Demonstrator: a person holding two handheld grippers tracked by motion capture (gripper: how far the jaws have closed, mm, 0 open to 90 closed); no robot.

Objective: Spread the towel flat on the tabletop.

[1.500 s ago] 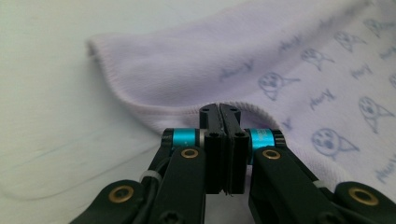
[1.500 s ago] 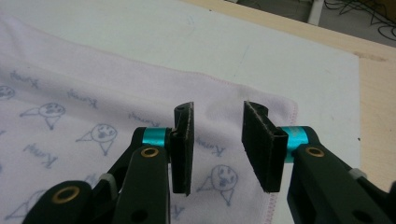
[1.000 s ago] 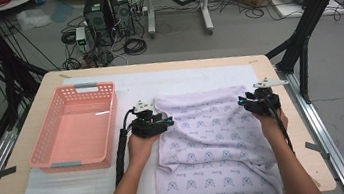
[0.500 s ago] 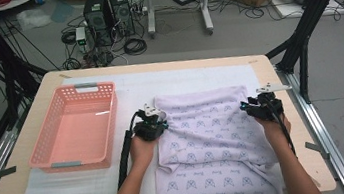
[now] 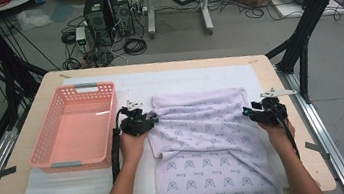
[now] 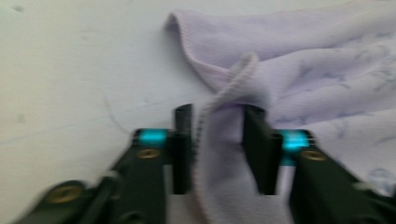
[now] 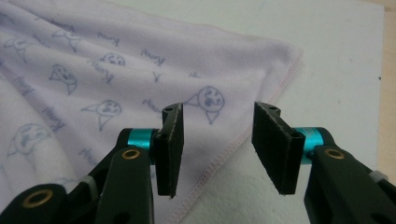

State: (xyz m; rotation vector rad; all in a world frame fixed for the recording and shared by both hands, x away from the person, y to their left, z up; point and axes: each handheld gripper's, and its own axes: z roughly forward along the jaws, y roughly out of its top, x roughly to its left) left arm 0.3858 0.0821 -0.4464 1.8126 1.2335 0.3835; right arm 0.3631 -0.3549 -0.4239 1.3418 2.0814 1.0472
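Towel point(image 5: 206, 143), lilac with a printed pattern, is lying spread on the white mat point(image 5: 183, 80), just right of the pink basket point(image 5: 75, 125). Left gripper point(image 6: 217, 144) is sitting at the towel's left edge, its 2 jaws partly apart with a bunched fold between them. Right gripper point(image 7: 217, 147) is hovering at the towel's right corner, jaws standing wide, gripping nothing.
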